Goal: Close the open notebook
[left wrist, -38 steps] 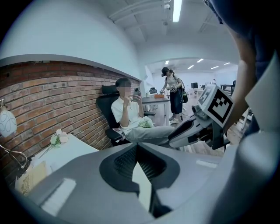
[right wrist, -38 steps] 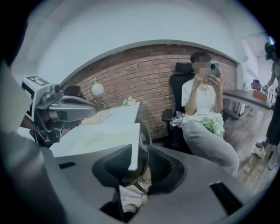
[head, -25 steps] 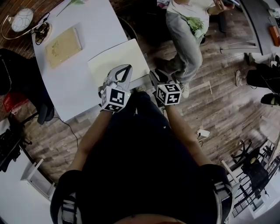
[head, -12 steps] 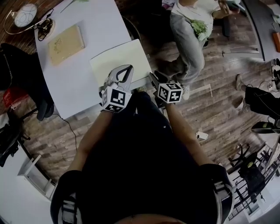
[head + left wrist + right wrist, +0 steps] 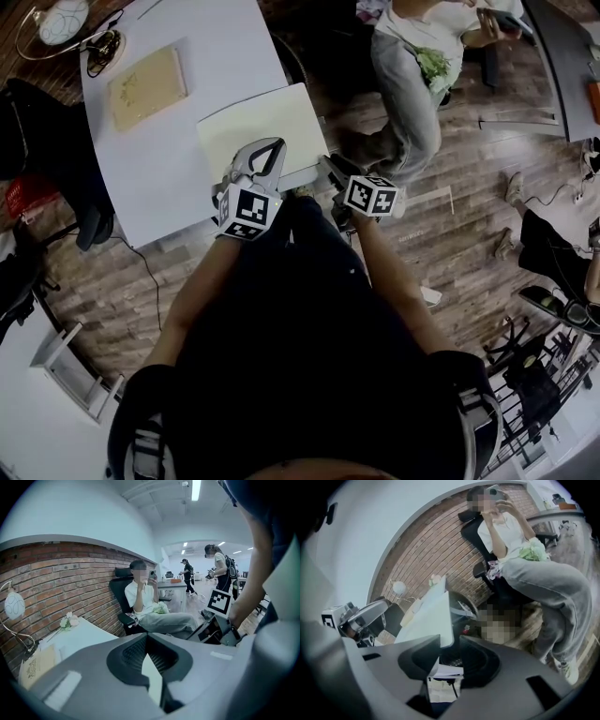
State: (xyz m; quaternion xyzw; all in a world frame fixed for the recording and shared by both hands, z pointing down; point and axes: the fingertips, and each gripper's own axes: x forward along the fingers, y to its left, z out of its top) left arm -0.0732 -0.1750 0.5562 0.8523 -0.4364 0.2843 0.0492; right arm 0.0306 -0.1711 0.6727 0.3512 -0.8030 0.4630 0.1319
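At the far left of the bench [image 5: 169, 178] stand a lamp [image 5: 64, 19] and a tan closed book [image 5: 145, 86], both well clear of the work. The pale notebook [image 5: 258, 127] lies at the bench's near right corner. The left gripper [image 5: 276, 144] hangs over its near edge with fingers pressed together at the tips, seemingly holding nothing. The right gripper [image 5: 449, 645] is at the notebook's right corner, fingers spread, with sheet edges showing in the gap. I judge the step to be taking hold. Slip one finger under the loose leaf only, pinch lightly and swing it over in an arc. Meanwhile the left gripper should press the notebook flat, since it sits close to the bench corner and could slide off.
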